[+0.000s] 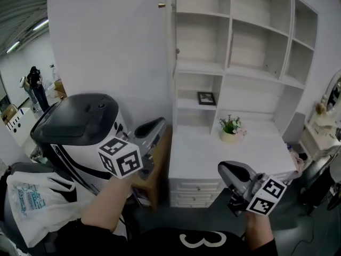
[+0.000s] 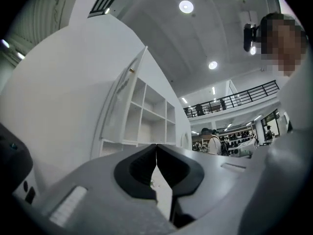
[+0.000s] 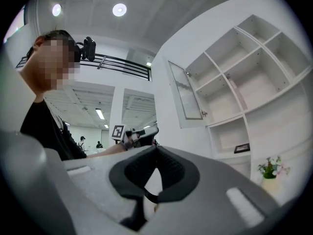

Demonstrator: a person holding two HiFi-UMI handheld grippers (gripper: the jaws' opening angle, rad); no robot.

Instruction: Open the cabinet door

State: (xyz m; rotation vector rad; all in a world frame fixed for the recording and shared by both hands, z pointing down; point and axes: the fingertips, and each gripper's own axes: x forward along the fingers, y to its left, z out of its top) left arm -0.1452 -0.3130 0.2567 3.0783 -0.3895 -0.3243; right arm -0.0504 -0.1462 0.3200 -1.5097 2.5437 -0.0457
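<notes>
The white cabinet door stands swung out from the shelf unit, edge-on in the head view, with a small knob near its top. The left gripper view shows the same door ajar beside open shelves, and in the right gripper view the door hangs wide open. My left gripper is shut on nothing, low and left of the cabinet, well below the door. My right gripper is shut and empty in front of the drawers. Both pairs of jaws meet in their own views, the left gripper and the right gripper.
A white counter carries a small potted plant; a framed picture sits on a shelf above. Drawers lie below. A black-topped white bag and a plastic bag crowd the left.
</notes>
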